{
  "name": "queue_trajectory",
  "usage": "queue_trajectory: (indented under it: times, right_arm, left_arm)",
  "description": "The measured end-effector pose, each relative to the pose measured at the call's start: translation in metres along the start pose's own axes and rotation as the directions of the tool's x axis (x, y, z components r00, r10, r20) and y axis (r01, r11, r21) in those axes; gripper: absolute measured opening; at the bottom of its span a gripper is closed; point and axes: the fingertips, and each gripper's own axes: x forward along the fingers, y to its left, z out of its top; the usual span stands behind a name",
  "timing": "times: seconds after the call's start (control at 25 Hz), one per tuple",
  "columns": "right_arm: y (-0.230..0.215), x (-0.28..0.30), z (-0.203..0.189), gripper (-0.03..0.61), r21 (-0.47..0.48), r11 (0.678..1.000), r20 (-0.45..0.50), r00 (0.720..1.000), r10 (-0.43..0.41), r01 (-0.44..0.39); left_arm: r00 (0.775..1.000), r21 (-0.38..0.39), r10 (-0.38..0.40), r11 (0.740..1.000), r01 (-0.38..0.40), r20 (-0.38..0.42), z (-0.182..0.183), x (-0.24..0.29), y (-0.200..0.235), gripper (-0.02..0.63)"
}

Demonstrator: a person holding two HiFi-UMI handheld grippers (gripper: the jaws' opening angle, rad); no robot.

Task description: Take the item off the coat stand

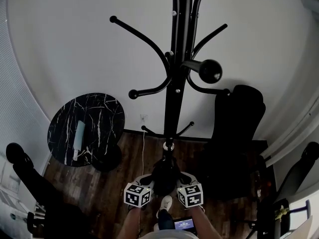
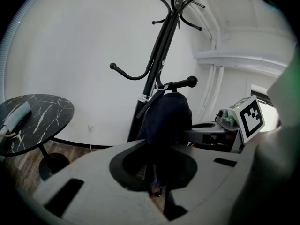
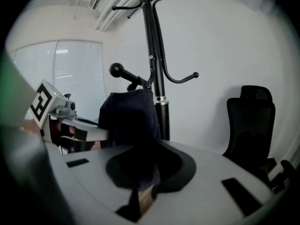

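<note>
The dark item (image 2: pixel 166 118) hangs low on the coat stand (image 1: pixel 177 83), close against the front of its black pole and under a hook (image 2: pixel 180 83) that ends in a round knob. It is a soft, limp thing of very dark navy, almost black, rounded at the top and narrowing as it drops. A thin dark strap (image 2: pixel 151 101) runs slantwise from its upper edge up to the pole. Whether it is a bag or a garment cannot be told. The left gripper (image 2: pixel 157 186) has its two grey jaws drawn close together on the item's lower edge, and the cloth runs down into the narrow slit between them. The right gripper (image 3: pixel 140 191) grips the same lower edge from the other side in the same way, with a sliver of wooden floor (image 1: pixel 109 183) showing through the gap below the cloth. From the head view both marker cubes (image 1: pixel 137 195) sit just in front of the stand's foot, one on each side of the item. A round black marble-patterned table (image 1: pixel 99 113) stands to the left of the stand with a pale oblong object (image 1: pixel 79 136) lying on it. A black office chair (image 1: pixel 239 118) stands to the right of the stand, against the white wall (image 1: pixel 60 44).
</note>
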Motion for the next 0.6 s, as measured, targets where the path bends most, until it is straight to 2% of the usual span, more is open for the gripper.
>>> queue_trajectory:
  times: [0.6]
  right_arm:
    - [0.009,-0.022,-0.002,0.035,-0.041,0.999,0.013,1.000,0.002,-0.002]
  left_arm:
    - [1.000,0.003,-0.002,1.000,0.002,0.013,-0.004,-0.017,-0.017,0.029]
